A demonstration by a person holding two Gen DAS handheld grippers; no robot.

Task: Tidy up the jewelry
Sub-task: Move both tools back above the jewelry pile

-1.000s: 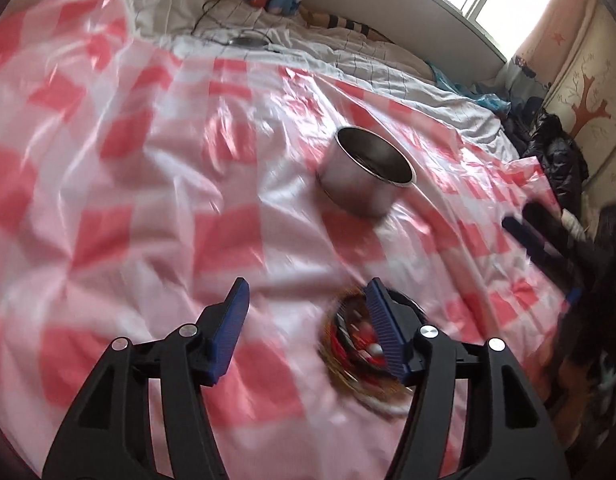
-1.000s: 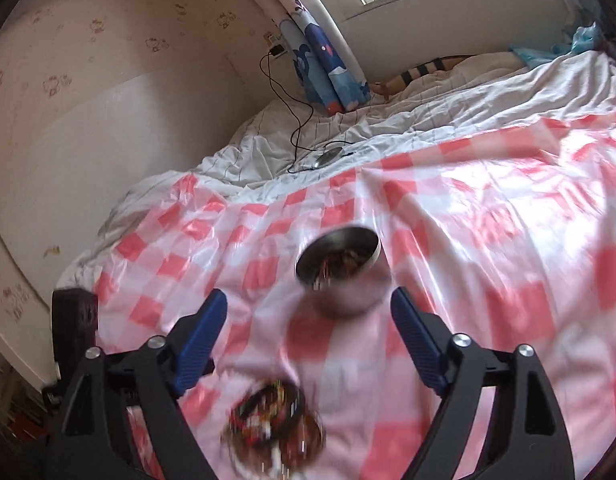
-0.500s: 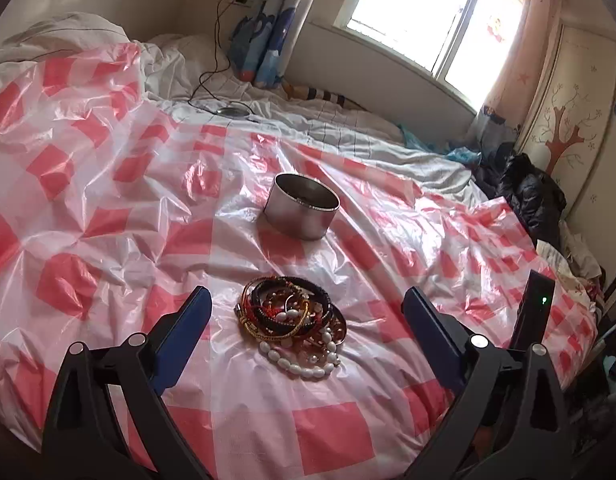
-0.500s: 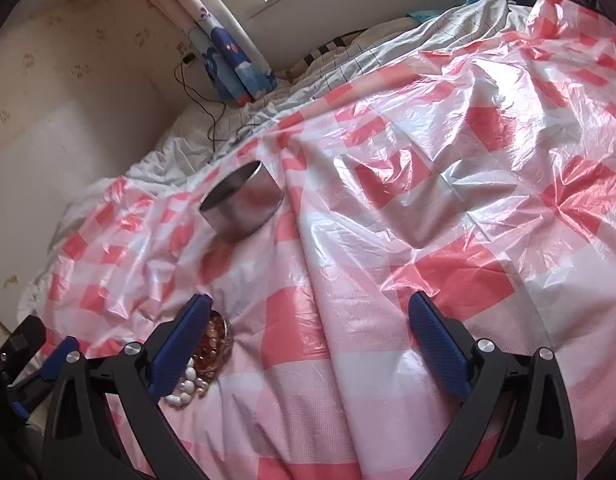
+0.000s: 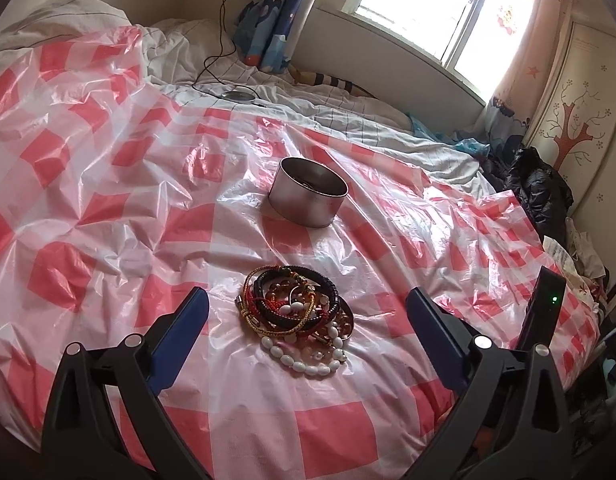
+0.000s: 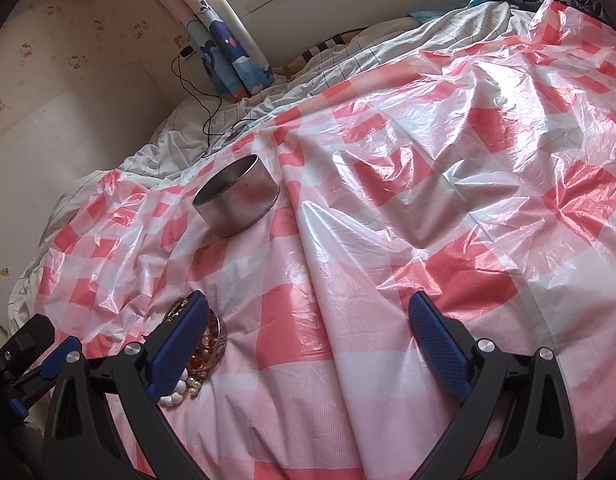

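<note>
Blue-padded jaws of the left gripper (image 5: 305, 320) stand spread and grasp nothing, with the heap of bracelets (image 5: 297, 314) lying loose just beyond them on the red-and-white checked plastic sheet (image 5: 107, 208). Equally spread and unladen, the right gripper (image 6: 308, 320) faces bare sheet, the heap beside its left finger. Farther off stands the round metal tin (image 5: 308, 196), with crumpled sheet around it.

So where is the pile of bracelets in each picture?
Left wrist view: the pile of bracelets lies low in the middle, on the checked plastic sheet.
Right wrist view: the pile shows at the lower left, partly hidden behind one finger of the right gripper.
Shared landmark: the round metal tin, farther away than the pile in both views.
</note>
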